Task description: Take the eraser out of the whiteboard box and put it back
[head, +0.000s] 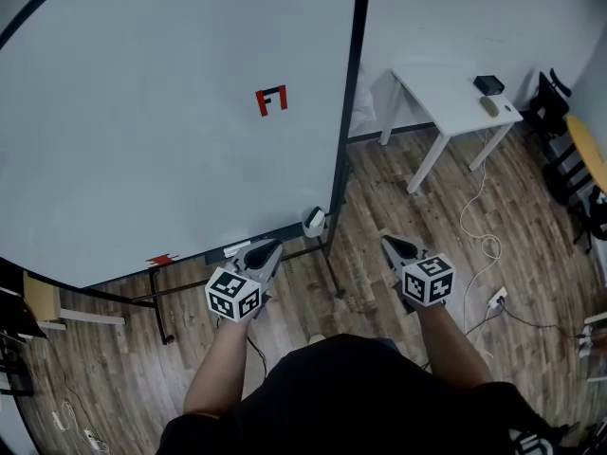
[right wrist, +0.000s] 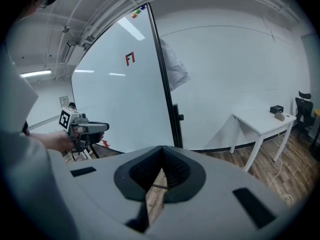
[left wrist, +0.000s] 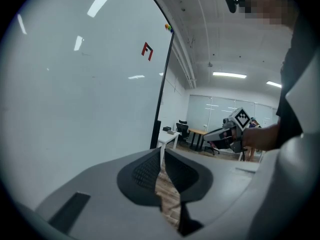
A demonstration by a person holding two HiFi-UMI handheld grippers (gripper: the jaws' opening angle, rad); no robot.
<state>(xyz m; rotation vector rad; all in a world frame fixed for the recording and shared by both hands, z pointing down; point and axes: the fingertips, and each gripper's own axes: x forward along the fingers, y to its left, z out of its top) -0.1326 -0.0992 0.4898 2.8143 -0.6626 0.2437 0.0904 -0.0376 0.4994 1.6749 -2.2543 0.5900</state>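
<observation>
Black short-sleeved top (head: 351, 387); grey left gripper (head: 269, 247) and right gripper (head: 389, 244) (dark ribbed fingers (right wrist: 145, 169)), 2 black-and-white marker cubes (head: 233, 294).

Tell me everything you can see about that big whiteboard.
The whiteboard is a large, glossy white panel in a thin dark frame, standing upright on dark legs on the wooden floor. A small red mark sits near its middle, another at its lower edge. Coloured magnets cling to a top corner.
</observation>
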